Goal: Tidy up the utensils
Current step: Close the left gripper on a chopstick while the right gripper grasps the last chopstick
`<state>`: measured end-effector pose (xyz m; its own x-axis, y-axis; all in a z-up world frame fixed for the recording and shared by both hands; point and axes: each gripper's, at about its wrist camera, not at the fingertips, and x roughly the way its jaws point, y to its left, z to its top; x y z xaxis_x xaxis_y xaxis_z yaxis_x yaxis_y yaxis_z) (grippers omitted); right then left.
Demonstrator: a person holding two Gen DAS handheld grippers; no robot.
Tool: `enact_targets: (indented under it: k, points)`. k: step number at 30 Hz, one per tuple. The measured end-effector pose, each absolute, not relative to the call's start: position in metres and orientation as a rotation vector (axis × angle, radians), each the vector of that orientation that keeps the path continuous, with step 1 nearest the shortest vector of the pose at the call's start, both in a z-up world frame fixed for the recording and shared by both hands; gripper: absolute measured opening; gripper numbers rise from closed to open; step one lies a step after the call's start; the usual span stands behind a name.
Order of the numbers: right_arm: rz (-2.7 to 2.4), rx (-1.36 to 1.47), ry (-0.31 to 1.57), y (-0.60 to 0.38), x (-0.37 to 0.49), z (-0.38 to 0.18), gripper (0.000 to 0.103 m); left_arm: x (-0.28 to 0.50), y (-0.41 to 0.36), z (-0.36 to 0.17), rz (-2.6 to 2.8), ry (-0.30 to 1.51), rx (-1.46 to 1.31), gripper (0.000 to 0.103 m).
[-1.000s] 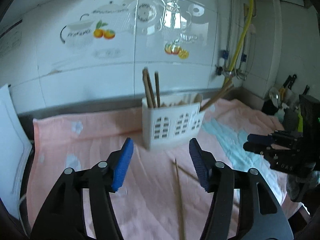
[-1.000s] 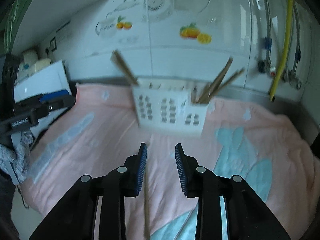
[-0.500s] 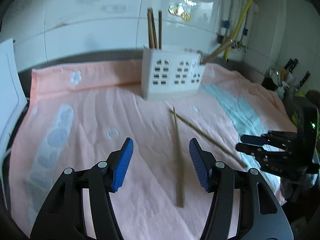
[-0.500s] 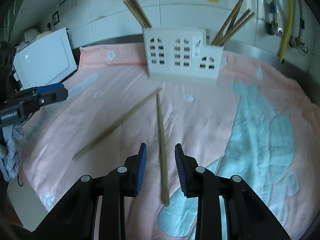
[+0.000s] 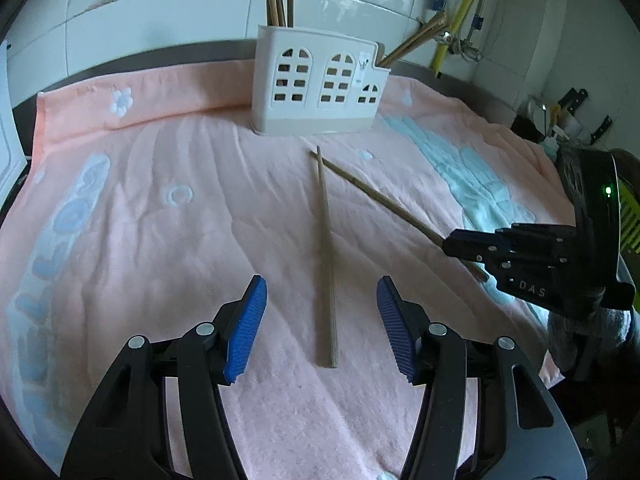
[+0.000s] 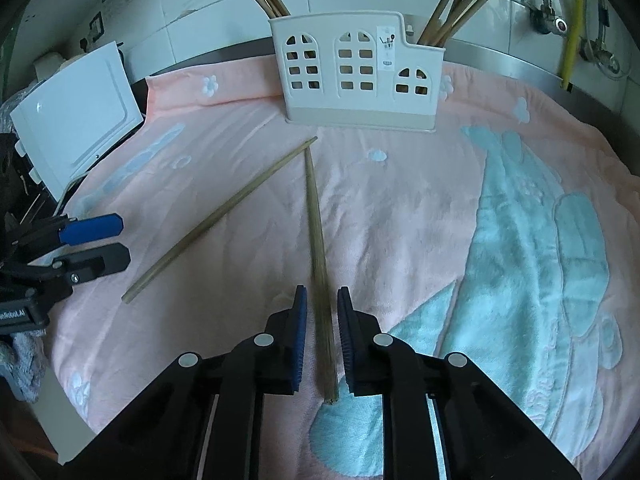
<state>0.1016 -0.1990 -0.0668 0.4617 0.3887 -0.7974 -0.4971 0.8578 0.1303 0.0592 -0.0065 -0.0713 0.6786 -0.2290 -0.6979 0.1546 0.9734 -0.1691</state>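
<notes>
A chopstick (image 5: 326,256) lies on the pink towel (image 5: 160,240) between the left gripper's (image 5: 320,320) open jaws.

Pink towel (image 6: 400,208) covers counter; white holder (image 6: 356,76), two chopsticks (image 6: 316,216) lie on it.

- The left gripper (image 5: 320,320) tilts down over the towel, its blue-padded jaws standing wide apart. A chopstick (image 5: 326,272) lies between them, touched by neither pad.
- The right gripper (image 6: 322,320) also points steeply down, with its jaws closing. A second chopstick (image 6: 320,264) runs through the narrow gap between them, and thin slits still show on both sides of it.
- In each wrist view the other gripper shows at the edge, low over the towel.
</notes>
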Motion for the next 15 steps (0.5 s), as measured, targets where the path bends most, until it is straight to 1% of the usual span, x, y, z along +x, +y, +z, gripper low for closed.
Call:
enact_targets:
  k: [2,3,8,9,10,15]
  points:
    - [0.547,-0.127,0.95,-0.199,0.102,-0.069,0.013,0.06,-0.008,-0.074,-0.221,0.803,-0.099,0.054]
    - [0.548,-0.128,0.952,-0.198,0.102,-0.07,0.011,0.061,-0.009,-0.076,-0.226,0.811,-0.102,0.05]
    - [0.546,-0.132,0.955,-0.197,0.102,-0.072,0.01,0.065,-0.014,-0.081,-0.235,0.827,-0.103,0.047]
    - [0.545,-0.131,0.956,-0.198,0.103,-0.072,0.009,0.067,-0.016,-0.082,-0.237,0.83,-0.099,0.044]
    - [0.545,-0.13,0.956,-0.198,0.103,-0.072,0.009,0.069,-0.018,-0.082,-0.24,0.831,-0.097,0.039]
    - [0.546,-0.124,0.957,-0.199,0.103,-0.073,0.008,0.078,-0.021,-0.087,-0.239,0.849,-0.097,0.032]
